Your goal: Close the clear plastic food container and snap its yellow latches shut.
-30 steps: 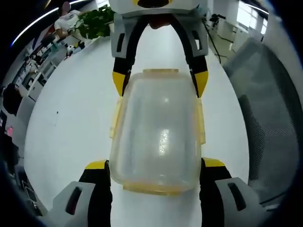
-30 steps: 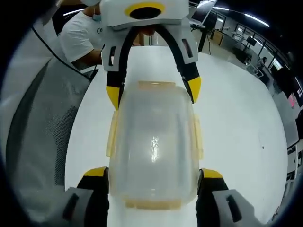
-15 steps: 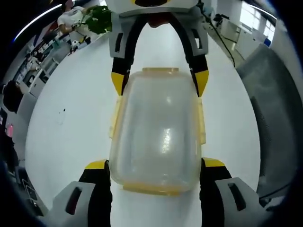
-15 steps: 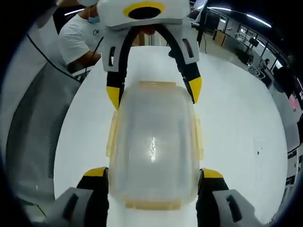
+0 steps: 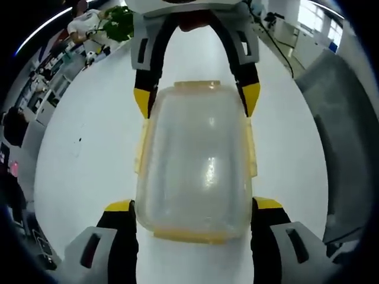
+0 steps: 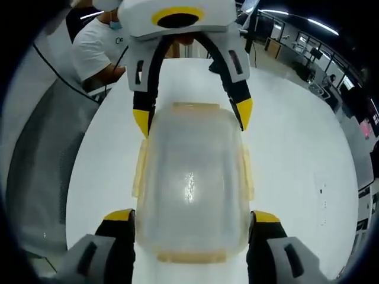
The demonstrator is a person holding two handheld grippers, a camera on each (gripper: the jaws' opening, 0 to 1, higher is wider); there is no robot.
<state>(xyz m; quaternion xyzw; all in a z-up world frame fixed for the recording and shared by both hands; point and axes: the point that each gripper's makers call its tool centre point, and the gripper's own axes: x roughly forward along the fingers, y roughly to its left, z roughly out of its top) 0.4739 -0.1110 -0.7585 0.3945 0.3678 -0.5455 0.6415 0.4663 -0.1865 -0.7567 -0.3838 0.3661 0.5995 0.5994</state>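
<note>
The clear plastic container [image 5: 195,160] with its lid on lies lengthwise over the white table [image 5: 89,148]. My left gripper [image 5: 194,205] is shut on its near end, one jaw against each long side. From the top of the left gripper view, my right gripper [image 5: 196,99] clamps the far end. In the right gripper view the same container [image 6: 190,177] sits between the right gripper [image 6: 193,215] and the left gripper [image 6: 192,117]. Pale yellow latches [image 5: 189,235] [image 6: 246,171] line the rim; I cannot tell whether they are snapped down.
A grey mesh chair [image 5: 349,136] [image 6: 41,165] stands by the table edge. A person in a white shirt [image 6: 98,44] is behind the far end. A green plant [image 5: 118,23] and office desks lie further off.
Both views have shifted slightly and the opposite gripper now stands a little higher in each. Both grips on the container are unchanged.
</note>
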